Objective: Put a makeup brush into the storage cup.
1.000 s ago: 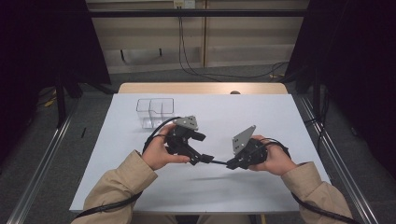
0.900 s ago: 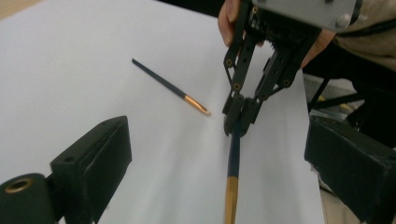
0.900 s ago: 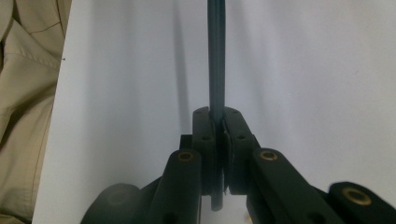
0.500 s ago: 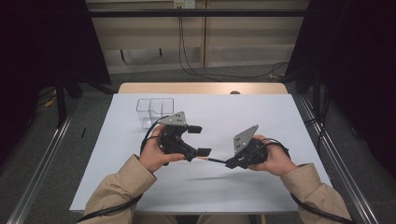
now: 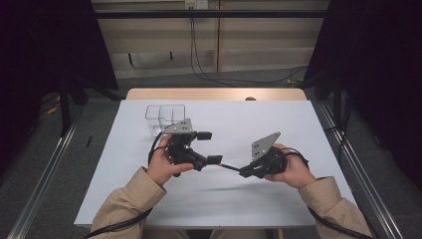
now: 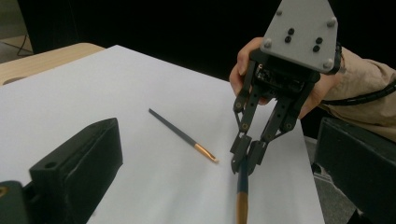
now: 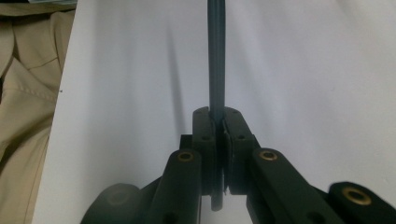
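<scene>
Now my left gripper (image 5: pixel 209 148) has just spread its jaws off the chopstick (image 6: pixel 242 196), apparently clear. My right gripper (image 6: pixel 246 156) clenches it above the counter (image 5: pixel 298 119), so the handover looks done.

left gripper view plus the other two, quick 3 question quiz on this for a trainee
1. True or false: the right gripper is shut on the thin dark stick.
2. What stands on the white table beyond the left gripper? A) a clear container B) a red bowl C) a cardboard box
3. Fill in: the left gripper's jaws are ____.

Key: 1 true. 2 A. 3 open; they have just been opening, with the stick's free end between them and not pressed.
</scene>
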